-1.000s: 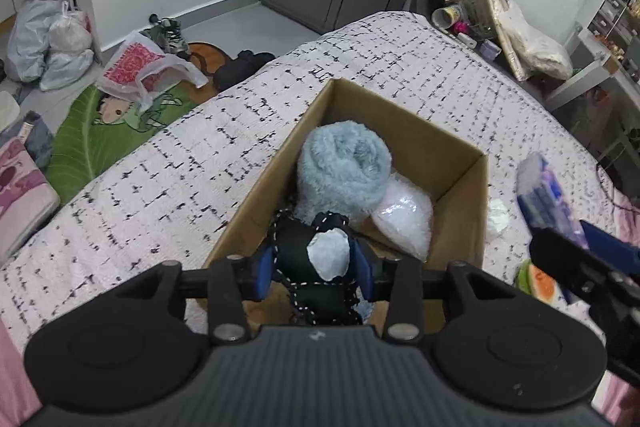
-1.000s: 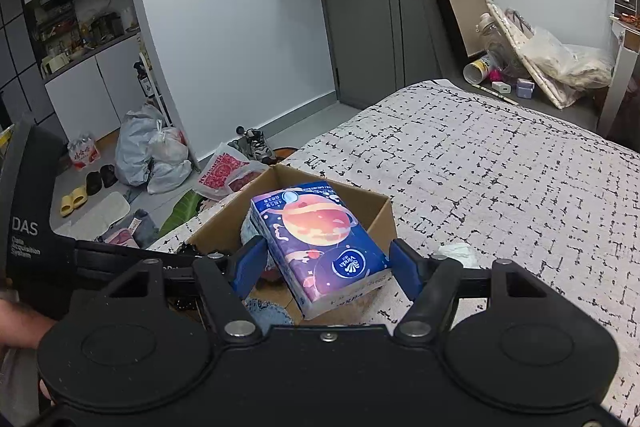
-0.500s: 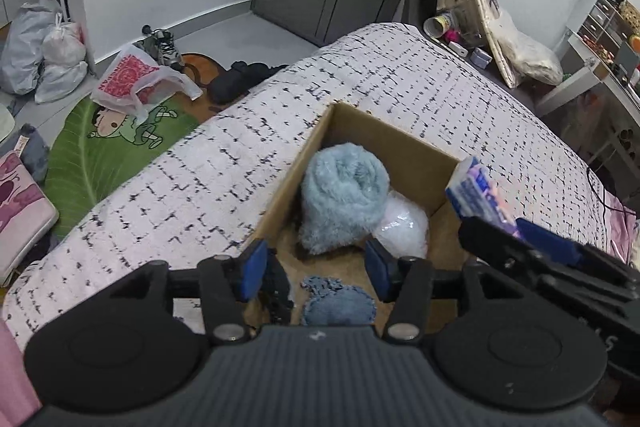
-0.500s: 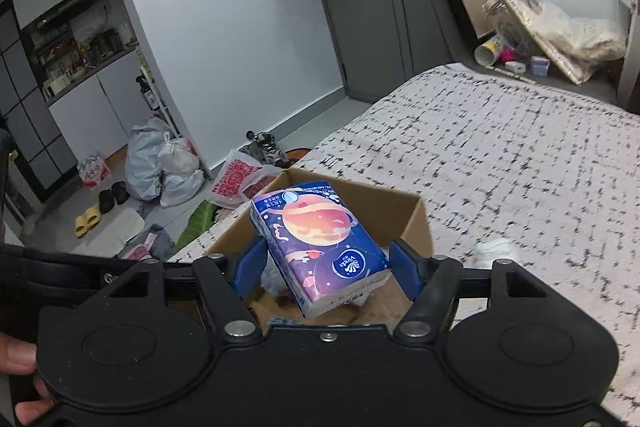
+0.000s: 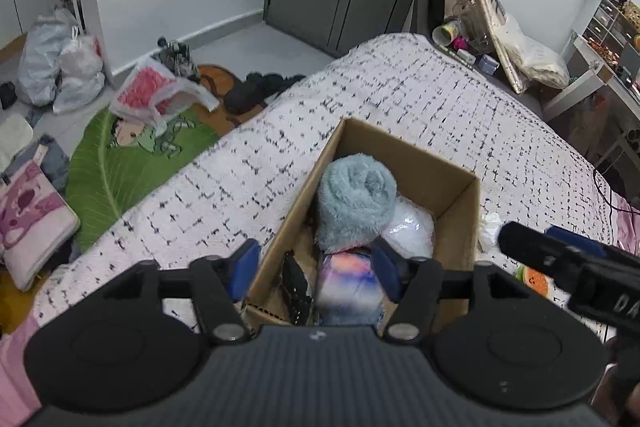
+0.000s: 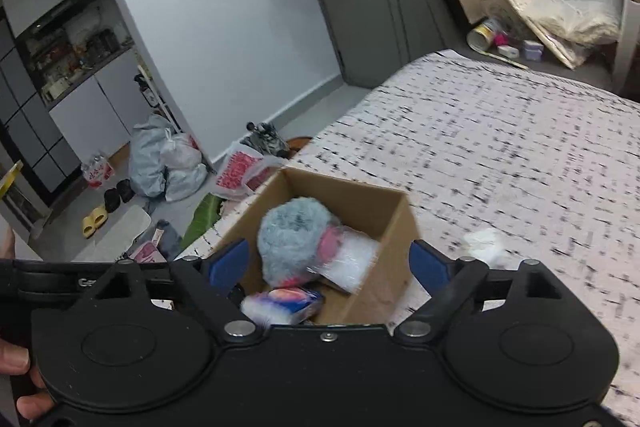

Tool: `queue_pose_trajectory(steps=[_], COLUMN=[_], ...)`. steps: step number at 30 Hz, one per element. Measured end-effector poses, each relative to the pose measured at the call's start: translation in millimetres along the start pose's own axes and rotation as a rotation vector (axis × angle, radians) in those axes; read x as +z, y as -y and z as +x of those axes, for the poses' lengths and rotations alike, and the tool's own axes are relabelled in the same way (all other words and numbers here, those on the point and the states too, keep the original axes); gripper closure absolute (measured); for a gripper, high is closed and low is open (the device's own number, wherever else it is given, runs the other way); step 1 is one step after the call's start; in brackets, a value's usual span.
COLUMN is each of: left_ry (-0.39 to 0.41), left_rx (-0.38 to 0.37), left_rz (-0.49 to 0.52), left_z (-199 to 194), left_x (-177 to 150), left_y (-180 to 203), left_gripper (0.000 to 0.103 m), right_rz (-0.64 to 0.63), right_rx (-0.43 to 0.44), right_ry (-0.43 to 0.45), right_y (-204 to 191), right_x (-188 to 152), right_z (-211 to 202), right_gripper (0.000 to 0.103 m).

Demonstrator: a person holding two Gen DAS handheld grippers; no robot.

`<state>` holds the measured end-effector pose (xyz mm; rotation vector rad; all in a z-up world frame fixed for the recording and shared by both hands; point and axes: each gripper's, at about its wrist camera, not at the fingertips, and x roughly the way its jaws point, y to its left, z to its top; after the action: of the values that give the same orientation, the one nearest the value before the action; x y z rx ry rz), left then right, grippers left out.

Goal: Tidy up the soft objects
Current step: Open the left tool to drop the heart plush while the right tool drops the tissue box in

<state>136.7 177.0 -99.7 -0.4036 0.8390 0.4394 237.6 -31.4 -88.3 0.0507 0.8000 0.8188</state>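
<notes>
both the left gripper (image 5: pixel 314 269) and right gripper (image 6: pixel 330 263) have just been opening, jaws apart and empty, above the cardboard box (image 5: pixel 460 183) on the bed (image 5: pixel 400 99), where the light, squashy tissue pack (image 6: pixel 286 303) lies at its near end, best pinched across its short sides.

Left wrist camera looks steeply down, close over the cardboard box (image 5: pixel 460 195) on the bed (image 5: pixel 400 99). Right wrist camera faces less steeply, close over the box too. Both share box, bed, grey doors (image 6: pixel 360 7) and the cluttered floor.
</notes>
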Motion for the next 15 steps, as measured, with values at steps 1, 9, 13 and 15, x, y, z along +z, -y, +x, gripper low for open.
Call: queue_pose_trajectory(steps=[1, 9, 13, 15], left_ry=[0.015, 0.064, 0.083, 0.102], left_rx=[0.002, -0.003, -0.012, -0.004], left_rz=[0.008, 0.028, 0.038, 0.062], left_z=[-4.3, -20.9, -29.5, -34.4], left_x=[-0.3, -2.7, -3.4, -4.8], left_y=[2.1, 15.7, 24.2, 31.5], left_gripper=[0.032, 0.025, 0.024, 0.023], right_rz=[0.015, 0.067, 0.062, 0.051], right_rx=[-0.001, -0.010, -0.002, -0.009], right_ry=[0.000, -0.003, 0.018, 0.029], right_y=[5.1, 32.7, 42.0, 47.5], right_x=[1.5, 2.7, 5.8, 7.9], right_z=[-4.8, -32.0, -51.4, -60.5], right_gripper=[0.014, 0.008, 0.003, 0.001])
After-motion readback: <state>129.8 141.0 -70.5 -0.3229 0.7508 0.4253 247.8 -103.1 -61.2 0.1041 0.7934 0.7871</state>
